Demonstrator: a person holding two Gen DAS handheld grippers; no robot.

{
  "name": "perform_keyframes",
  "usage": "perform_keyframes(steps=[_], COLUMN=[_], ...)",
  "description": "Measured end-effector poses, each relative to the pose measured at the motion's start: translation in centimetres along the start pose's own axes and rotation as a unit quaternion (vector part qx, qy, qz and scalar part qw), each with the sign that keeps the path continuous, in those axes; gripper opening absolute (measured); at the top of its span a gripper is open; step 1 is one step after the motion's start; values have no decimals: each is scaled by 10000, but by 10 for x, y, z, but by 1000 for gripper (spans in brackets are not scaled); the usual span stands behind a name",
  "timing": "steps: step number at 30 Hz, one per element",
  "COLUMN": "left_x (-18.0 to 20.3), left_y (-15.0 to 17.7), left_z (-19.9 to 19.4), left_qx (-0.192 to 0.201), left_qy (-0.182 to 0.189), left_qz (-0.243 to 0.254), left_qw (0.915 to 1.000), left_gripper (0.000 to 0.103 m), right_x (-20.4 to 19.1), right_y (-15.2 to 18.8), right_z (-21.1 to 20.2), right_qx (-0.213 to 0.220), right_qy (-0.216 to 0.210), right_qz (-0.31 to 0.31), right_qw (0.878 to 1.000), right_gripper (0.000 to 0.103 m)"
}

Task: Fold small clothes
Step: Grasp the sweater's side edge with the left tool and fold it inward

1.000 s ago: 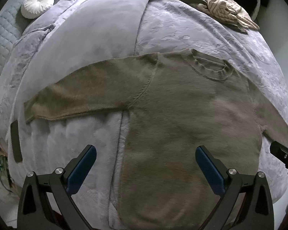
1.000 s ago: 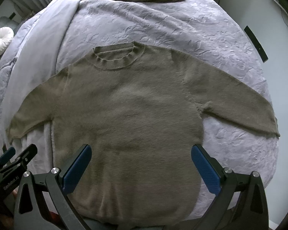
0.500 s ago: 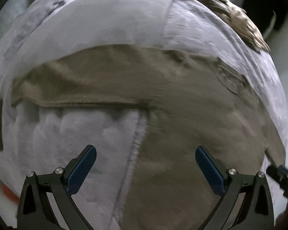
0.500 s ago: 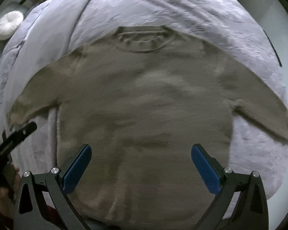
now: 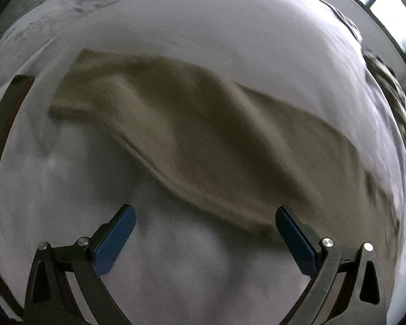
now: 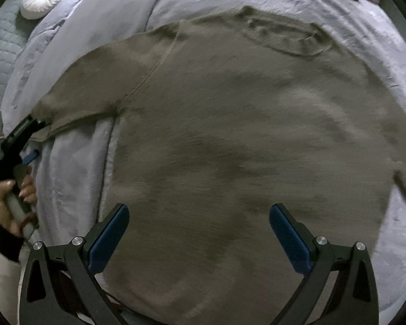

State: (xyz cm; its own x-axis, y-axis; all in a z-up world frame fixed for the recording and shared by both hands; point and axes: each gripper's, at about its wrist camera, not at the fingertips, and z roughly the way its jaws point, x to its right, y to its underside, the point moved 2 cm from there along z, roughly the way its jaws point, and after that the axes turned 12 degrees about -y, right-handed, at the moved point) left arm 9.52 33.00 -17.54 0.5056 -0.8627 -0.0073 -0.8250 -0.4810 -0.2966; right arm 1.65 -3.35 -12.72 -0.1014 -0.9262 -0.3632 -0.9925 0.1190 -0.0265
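An olive sweater point(image 6: 257, 140) lies flat and face up on a grey blanket point(image 6: 100, 27) covering the bed. The left gripper point(image 5: 205, 233) hangs jaws spread over the blanket just beside the sweater's sleeve point(image 5: 192, 135); the right gripper point(image 6: 199, 230), also spread, hovers over the sweater's body. No readable writing or labels show; motion blur softens both views

Both grippers' jaws wide apart

a fuzzy olive-brown knit sweater sleeve point(image 5: 192, 135) lies slantwise across the pale lavender bedspread point(image 5: 203, 40), beyond the left gripper point(image 5: 204, 233) with its blue-padded fingers wide apart.
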Motion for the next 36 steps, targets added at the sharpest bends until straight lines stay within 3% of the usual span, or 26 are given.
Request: perform_keyframes(steps=[5, 6, 7, 9, 11, 17, 22, 25, 31, 34, 36], left_x=[-12, -13, -15, -19, -21, -4, 68, 135, 282, 339, 362], left_y=[-22, -22, -23, -24, -23, -12, -15, 4, 83, 139, 165], left_z=[16, 16, 16, 16, 15, -25, -80, -114, -152, -141, -131], left_qx=[309, 394, 501, 505, 501, 1027, 1405, 1459, 1242, 1017, 887], left_qy=[-141, -195, -289, -340, -3, 465, 1282, 1897, 2829, 2837, 2682], left_qz=[-222, -238, -282, -370, -455, -33, 779, 1469, 2929, 3619, 3885], left_qw=[9992, 9987, 9979, 9975, 9977, 9936, 9786, 9598, 9048, 8822, 8771], left_gripper=[103, 95, 85, 38, 6, 6, 6, 6, 6, 6, 6], right_x=[9, 11, 14, 19, 22, 37, 71, 100, 161, 187, 196], right_y=[0, 0, 0, -1, -2, -6, -10, -6, 8, 20, 26], right_z=[21, 23, 25, 26, 24, 8, -14, -31, -55, -54, -51], right_qx=[-66, -59, -40, 30, 173, 578, 948, 1211, 1520, 1525, 1512], right_qy=[-193, -215, -242, -296, -366, -549, -536, -499, -224, -58, -28], right_qz=[75, 100, 144, 222, 257, 396, 722, 1010, 1563, 1894, 2035], right_qw=[9998, 9997, 9996, 9993, 9988, 9960, 9914, 9862, 9757, 9700, 9673], right_gripper=[103, 103, 103, 103, 103, 103, 103, 103, 103, 103, 103])
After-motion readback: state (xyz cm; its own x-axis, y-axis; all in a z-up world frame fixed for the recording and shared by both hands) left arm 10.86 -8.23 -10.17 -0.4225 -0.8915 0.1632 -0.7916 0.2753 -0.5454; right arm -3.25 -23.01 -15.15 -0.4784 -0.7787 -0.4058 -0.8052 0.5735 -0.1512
